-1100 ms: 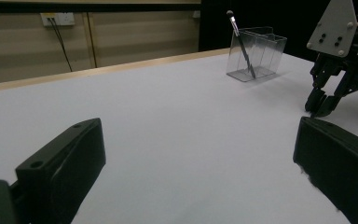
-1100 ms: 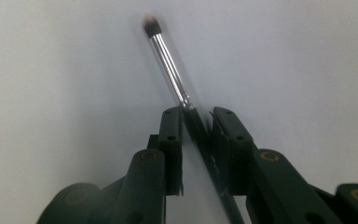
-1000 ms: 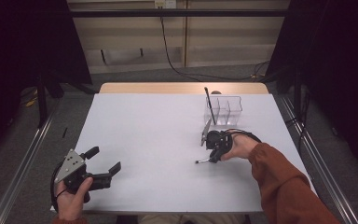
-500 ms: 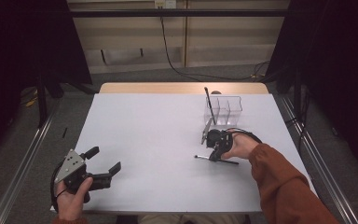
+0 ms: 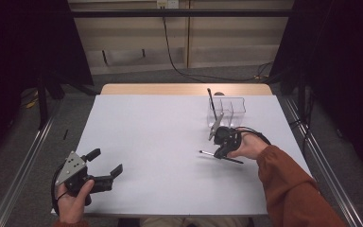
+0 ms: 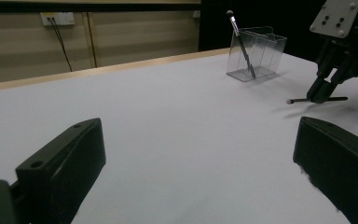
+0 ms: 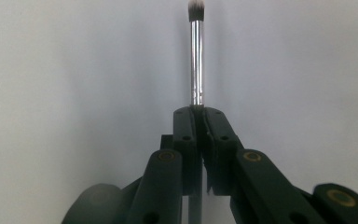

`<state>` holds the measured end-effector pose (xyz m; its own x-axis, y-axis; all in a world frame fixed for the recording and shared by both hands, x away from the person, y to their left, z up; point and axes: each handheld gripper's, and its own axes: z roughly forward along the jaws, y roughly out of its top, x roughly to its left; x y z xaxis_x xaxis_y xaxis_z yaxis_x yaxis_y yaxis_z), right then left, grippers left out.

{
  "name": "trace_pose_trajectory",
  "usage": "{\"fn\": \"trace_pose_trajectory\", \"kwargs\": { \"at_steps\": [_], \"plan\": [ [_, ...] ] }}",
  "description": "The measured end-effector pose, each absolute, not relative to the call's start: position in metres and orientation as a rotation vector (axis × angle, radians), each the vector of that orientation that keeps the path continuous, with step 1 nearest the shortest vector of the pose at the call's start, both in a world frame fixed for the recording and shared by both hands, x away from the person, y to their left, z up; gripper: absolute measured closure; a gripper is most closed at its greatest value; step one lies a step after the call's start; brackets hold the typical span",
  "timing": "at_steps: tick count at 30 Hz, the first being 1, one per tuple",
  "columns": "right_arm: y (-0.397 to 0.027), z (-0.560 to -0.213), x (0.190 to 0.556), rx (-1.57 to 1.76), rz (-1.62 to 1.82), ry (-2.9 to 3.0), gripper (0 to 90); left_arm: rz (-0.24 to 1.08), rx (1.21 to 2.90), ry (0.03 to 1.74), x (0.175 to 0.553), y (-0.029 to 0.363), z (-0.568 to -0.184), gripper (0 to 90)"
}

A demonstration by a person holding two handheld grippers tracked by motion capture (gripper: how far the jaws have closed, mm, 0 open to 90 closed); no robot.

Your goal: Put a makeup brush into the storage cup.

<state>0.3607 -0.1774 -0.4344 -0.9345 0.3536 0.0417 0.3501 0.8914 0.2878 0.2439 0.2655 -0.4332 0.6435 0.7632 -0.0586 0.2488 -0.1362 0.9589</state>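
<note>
While the right gripper (image 5: 220, 152) clamps a slim makeup brush (image 5: 207, 153) between its closed jaws, the brush lies nearly level just above the white table (image 5: 160, 142), bristle tip pointing toward nine o'clock in the high view. At twelve o'clock from that gripper, near it, stands a clear organizer (image 5: 229, 109) with another brush (image 5: 211, 103) leaning inside. Down at seven o'clock, the left gripper (image 5: 108, 164) rests with jaws spread wide, grasping nothing.
</note>
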Motion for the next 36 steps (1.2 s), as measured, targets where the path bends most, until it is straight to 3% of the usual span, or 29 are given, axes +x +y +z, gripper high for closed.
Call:
{"fn": "trace_pose_trajectory", "kwargs": {
  "at_steps": [36],
  "plan": [
    [-0.211, -0.412, 0.349, 0.924, 0.967, 2.664, 84.2, 0.553, 1.699, 0.831, 0.244, 0.266, -0.433, 2.2]
  ]
}}
